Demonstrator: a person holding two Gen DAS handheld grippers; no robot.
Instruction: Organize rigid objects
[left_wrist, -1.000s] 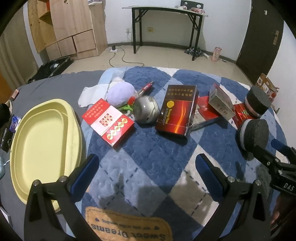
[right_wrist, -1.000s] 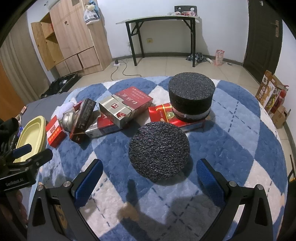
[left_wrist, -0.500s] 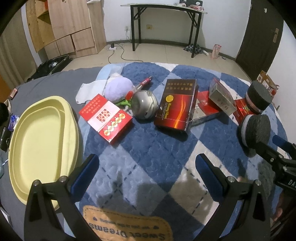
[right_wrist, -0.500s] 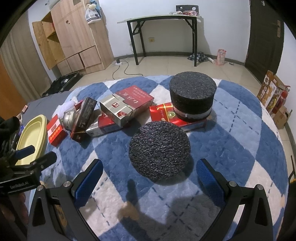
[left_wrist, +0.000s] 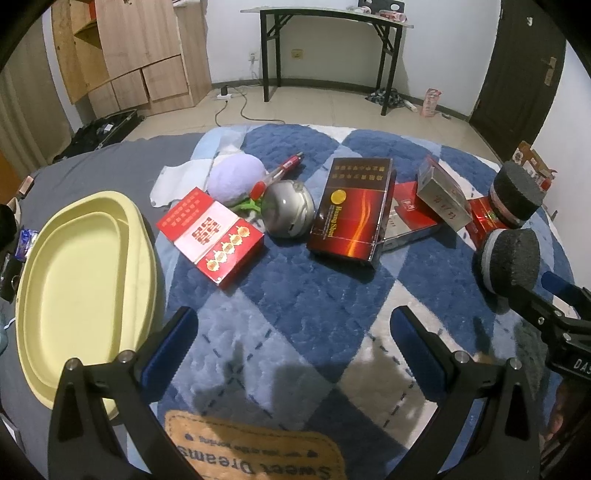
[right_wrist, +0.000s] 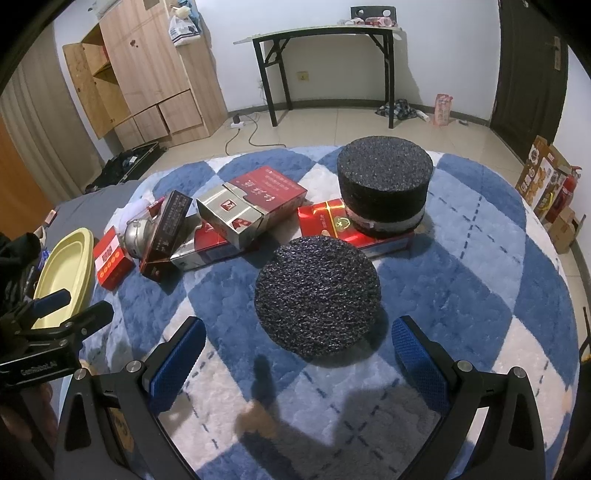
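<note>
From the left wrist view, the left gripper (left_wrist: 293, 334) hangs over the blue-and-white quilt (left_wrist: 295, 295), jaws spread wide and holding nothing. A pale yellow tray (left_wrist: 79, 273) lies to its left. Ahead sit a red-and-white box (left_wrist: 212, 238), a silver metal ball (left_wrist: 290, 214) and a dark red carton (left_wrist: 351, 208) (propped at a tilt).

From the right wrist view, the right gripper (right_wrist: 297, 350) is equally wide and empty, just short of a black foam disc (right_wrist: 317, 290). A taller black foam cylinder (right_wrist: 384, 188) rests on a red carton (right_wrist: 328, 225) behind.
</note>
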